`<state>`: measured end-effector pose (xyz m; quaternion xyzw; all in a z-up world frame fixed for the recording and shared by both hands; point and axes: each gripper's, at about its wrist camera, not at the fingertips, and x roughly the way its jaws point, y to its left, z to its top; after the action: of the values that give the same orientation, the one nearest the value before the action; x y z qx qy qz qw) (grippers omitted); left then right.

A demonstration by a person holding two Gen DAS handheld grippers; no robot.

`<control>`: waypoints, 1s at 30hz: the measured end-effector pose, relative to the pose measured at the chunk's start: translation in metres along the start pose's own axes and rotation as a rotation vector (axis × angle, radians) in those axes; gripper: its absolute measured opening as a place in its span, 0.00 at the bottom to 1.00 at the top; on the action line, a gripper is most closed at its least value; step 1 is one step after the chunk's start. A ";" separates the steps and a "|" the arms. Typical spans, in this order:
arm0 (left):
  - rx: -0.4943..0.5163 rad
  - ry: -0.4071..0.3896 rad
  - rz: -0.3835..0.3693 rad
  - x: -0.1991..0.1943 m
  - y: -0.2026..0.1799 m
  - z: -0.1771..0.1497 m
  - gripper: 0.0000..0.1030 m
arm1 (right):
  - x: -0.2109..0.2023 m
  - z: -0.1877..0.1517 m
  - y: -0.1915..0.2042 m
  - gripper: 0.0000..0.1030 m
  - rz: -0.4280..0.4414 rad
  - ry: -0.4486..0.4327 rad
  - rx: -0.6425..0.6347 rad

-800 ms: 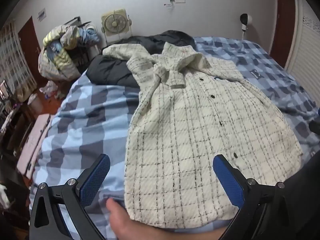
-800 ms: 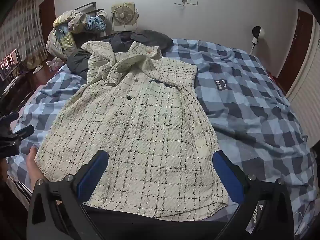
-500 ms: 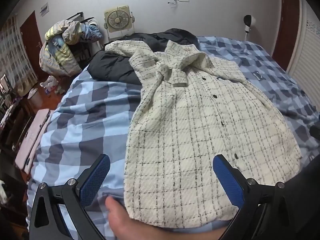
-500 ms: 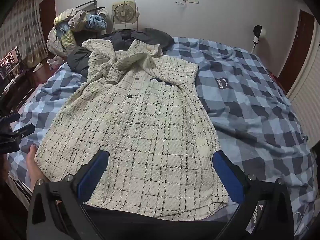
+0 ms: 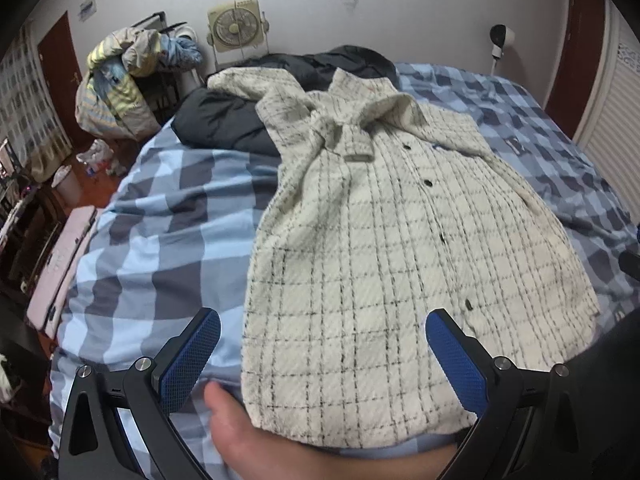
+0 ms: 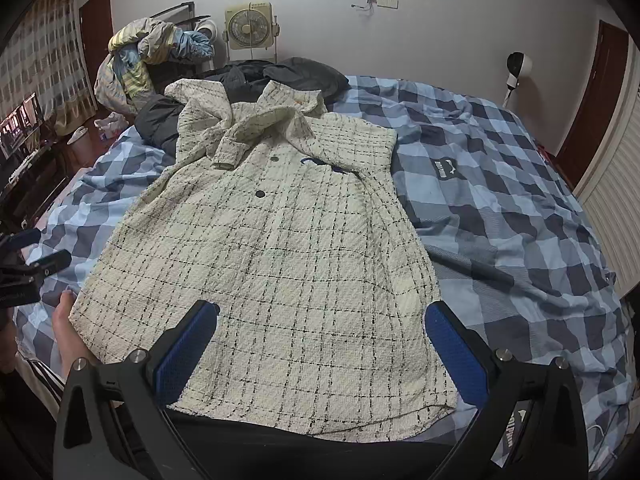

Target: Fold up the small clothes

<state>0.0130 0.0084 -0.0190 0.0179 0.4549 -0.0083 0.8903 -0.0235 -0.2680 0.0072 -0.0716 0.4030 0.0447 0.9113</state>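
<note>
A cream checked jacket (image 5: 384,264) with dark buttons lies front-up on the blue checked bed cover (image 5: 152,232), collar away from me; it also shows in the right wrist view (image 6: 280,264). One sleeve is folded across the chest near the collar. My left gripper (image 5: 322,354) is open and empty above the jacket's lower left hem. A bare hand (image 5: 256,436) rests at that hem corner. My right gripper (image 6: 320,346) is open and empty above the lower right hem.
A dark padded jacket (image 5: 224,120) lies by the collar at the head of the bed. A heap of clothes (image 5: 120,80) and a fan (image 5: 236,26) stand beyond. The floor and furniture are past the bed's left edge (image 5: 60,264).
Both views have shifted slightly; the jacket sits a little higher in the frames. The grippers stay open and the hand stays at the hem corner.
</note>
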 end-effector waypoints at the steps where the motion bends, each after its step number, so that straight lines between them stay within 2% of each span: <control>1: -0.002 0.006 0.001 0.001 0.000 0.000 1.00 | -0.001 0.000 0.000 0.99 0.000 0.000 -0.001; 30: 0.005 0.002 0.021 0.000 0.000 -0.004 1.00 | 0.000 0.000 -0.001 0.99 0.001 0.002 0.000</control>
<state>0.0099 0.0084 -0.0213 0.0247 0.4557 -0.0001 0.8898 -0.0233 -0.2686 0.0077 -0.0716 0.4038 0.0451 0.9109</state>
